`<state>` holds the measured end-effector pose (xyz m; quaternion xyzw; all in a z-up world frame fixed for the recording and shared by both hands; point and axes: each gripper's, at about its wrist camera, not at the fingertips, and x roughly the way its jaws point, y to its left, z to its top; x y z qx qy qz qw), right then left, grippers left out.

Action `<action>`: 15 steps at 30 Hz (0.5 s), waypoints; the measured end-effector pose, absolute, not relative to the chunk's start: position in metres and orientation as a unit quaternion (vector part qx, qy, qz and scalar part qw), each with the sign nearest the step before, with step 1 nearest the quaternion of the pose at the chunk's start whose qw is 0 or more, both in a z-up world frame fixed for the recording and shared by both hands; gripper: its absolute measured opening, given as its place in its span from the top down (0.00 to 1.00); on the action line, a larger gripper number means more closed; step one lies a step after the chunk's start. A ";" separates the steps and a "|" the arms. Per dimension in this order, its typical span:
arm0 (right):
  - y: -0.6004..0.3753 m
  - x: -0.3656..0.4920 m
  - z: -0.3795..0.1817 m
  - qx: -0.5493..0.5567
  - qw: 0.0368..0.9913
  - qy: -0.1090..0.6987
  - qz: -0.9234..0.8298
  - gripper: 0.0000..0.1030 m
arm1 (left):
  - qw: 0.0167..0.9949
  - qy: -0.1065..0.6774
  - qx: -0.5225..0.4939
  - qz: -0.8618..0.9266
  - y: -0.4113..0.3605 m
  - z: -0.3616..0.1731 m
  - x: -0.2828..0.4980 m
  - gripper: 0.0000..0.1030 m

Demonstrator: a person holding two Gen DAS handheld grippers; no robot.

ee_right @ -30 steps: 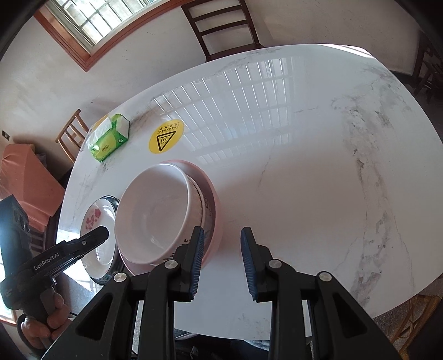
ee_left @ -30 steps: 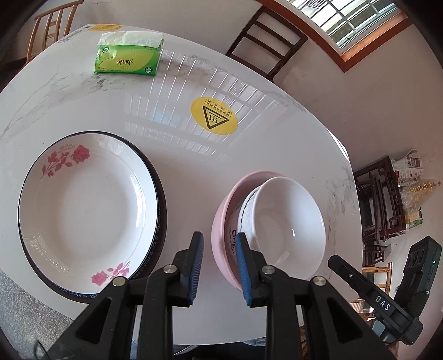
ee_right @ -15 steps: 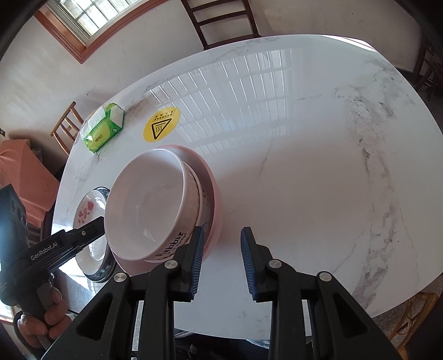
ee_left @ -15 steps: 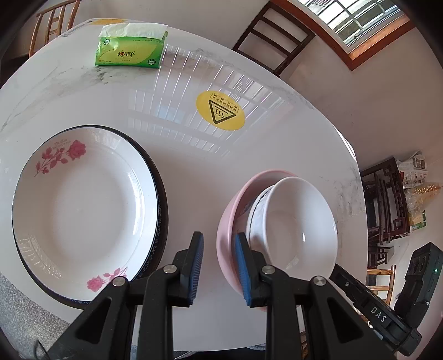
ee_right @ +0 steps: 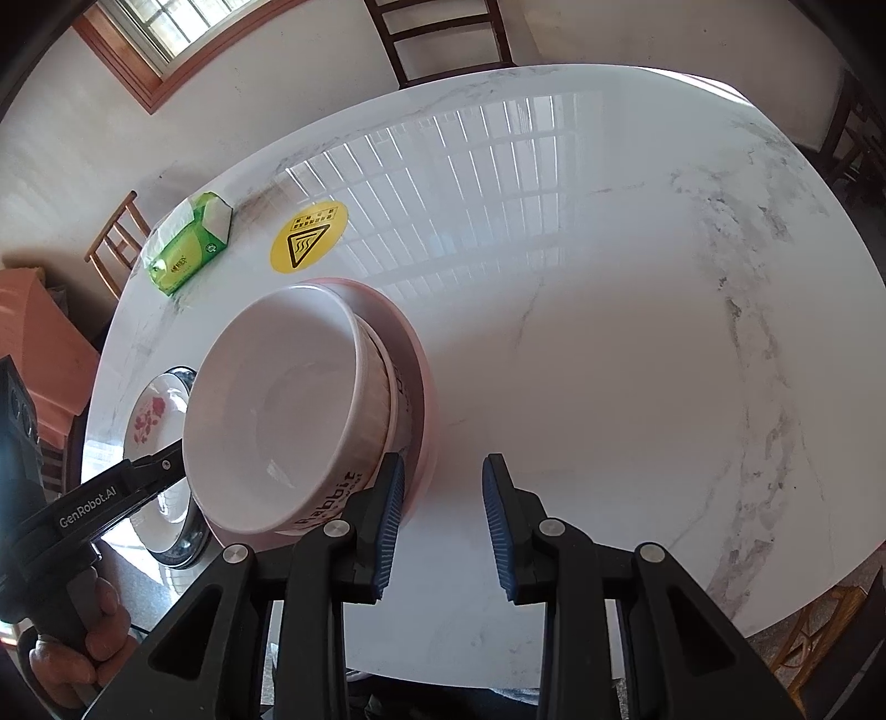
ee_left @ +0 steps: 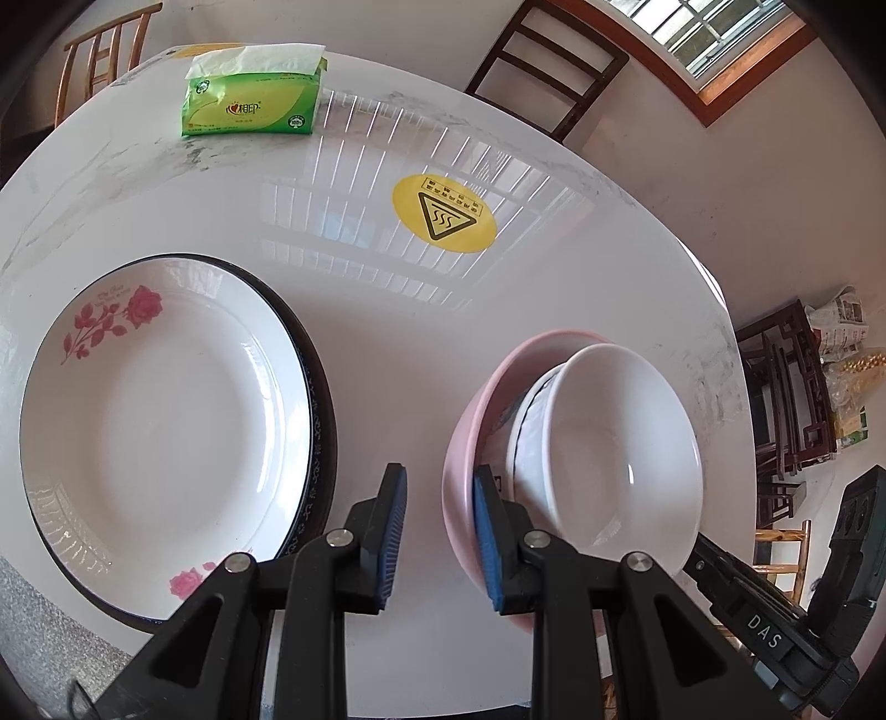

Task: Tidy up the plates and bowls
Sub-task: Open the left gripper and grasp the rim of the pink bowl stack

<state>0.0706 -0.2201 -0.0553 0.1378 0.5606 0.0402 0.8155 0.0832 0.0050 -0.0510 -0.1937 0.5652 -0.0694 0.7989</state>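
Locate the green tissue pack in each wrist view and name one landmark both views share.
Left wrist view: the green tissue pack lies at the top left, on the far part of the table.
Right wrist view: the green tissue pack lies at the upper left, near the table's edge.
Shared landmark: the round yellow warning sticker, beside the pack in both views.

Sunlit white marble table [ee_right: 609,332] with dark wooden chair [ee_left: 545,72] below a wood-framed window [ee_right: 166,33].

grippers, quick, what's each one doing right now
Left hand-held gripper: open, its fingers either side of the pink bowl rim, no grip visible.
Right hand-held gripper: open, holding nothing.
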 end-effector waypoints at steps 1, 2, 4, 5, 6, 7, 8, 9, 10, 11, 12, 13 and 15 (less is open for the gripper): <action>-0.219 0.071 -0.057 0.135 0.816 0.561 0.039 0.70 | 0.797 0.567 -0.195 -0.070 0.004 -0.052 0.084 0.76; -0.218 0.072 -0.058 0.133 0.816 0.562 0.039 0.70 | 0.796 0.568 -0.195 -0.071 0.004 -0.054 0.084 0.76; -0.217 0.075 -0.060 0.128 0.816 0.562 0.037 0.70 | 0.796 0.570 -0.192 -0.070 0.003 -0.057 0.085 0.76; -0.216 0.076 -0.061 0.124 0.817 0.563 0.036 0.70 | 0.794 0.571 -0.194 -0.072 0.002 -0.058 0.086 0.76; -0.216 0.077 -0.062 0.122 0.817 0.563 0.035 0.70 | 0.793 0.573 -0.194 -0.073 0.001 -0.060 0.087 0.76; -0.215 0.078 -0.063 0.120 0.817 0.564 0.035 0.70 | 0.791 0.576 -0.192 -0.071 0.000 -0.063 0.088 0.76; -0.215 0.079 -0.065 0.118 0.816 0.565 0.035 0.70 | 0.792 0.574 -0.194 -0.069 0.001 -0.064 0.090 0.76; -0.214 0.080 -0.066 0.116 0.815 0.566 0.035 0.70 | 0.794 0.573 -0.192 -0.068 0.001 -0.064 0.091 0.76; -0.214 0.081 -0.066 0.114 0.815 0.567 0.034 0.70 | 0.795 0.572 -0.191 -0.068 0.001 -0.064 0.091 0.76; -0.213 0.082 -0.067 0.112 0.815 0.568 0.033 0.70 | 0.795 0.572 -0.191 -0.069 0.001 -0.065 0.092 0.76; -0.213 0.083 -0.068 0.109 0.815 0.568 0.032 0.70 | 0.794 0.572 -0.192 -0.070 0.001 -0.065 0.092 0.76; -0.213 0.084 -0.068 0.107 0.815 0.568 0.031 0.70 | 0.795 0.571 -0.191 -0.069 0.001 -0.065 0.093 0.76; -0.213 0.087 -0.069 0.106 0.814 0.571 0.027 0.70 | 0.799 0.569 -0.183 -0.069 0.000 -0.064 0.092 0.75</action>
